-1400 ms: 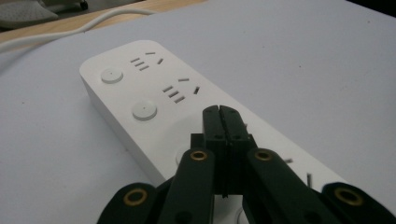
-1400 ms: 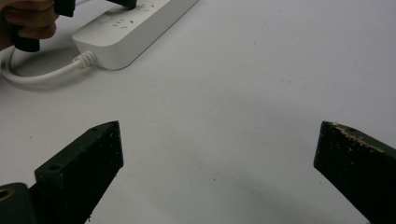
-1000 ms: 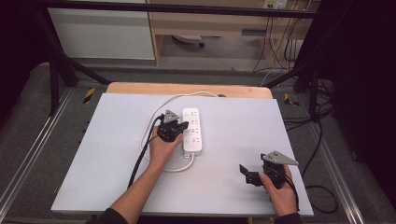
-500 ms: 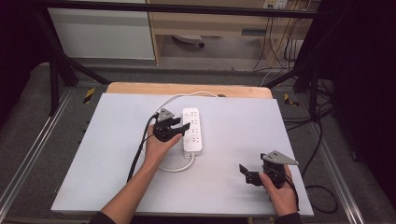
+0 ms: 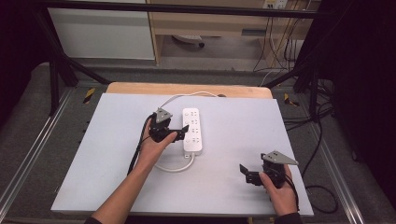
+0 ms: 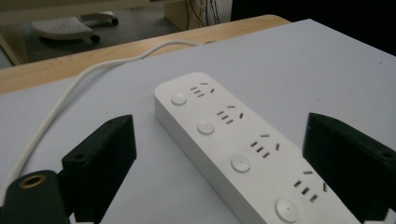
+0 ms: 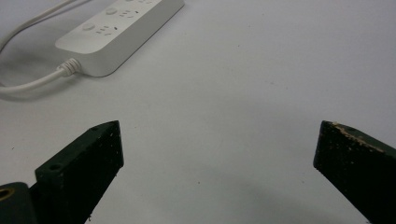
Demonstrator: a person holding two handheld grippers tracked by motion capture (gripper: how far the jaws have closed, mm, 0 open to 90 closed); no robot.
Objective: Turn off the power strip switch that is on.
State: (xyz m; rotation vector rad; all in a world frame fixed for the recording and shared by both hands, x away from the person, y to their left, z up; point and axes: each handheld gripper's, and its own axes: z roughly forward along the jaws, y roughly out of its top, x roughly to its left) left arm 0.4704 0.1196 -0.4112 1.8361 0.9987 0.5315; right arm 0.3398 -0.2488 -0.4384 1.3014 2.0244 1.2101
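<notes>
The left forearm reaches in from the near edge of the bench, and the left hand holds the left hand-held gripper right at the left side of the white power strip. Its jaws have just been opening and now stand wide apart; in the left gripper view the power strip lies between them, with neither jaw pressing on it. The right hand sits well to the right of the power strip and nearer the person, holding the right hand-held gripper with its jaws spread wide over bare bench, nothing between them.

The power strip lies lengthwise near the middle of the pale grey bench top, its white cord looping out from the near end and another stretch curving past the far end. Beyond the power strip a wooden strip edges the bench, then a grey floor, a white cabinet and hanging cables.
</notes>
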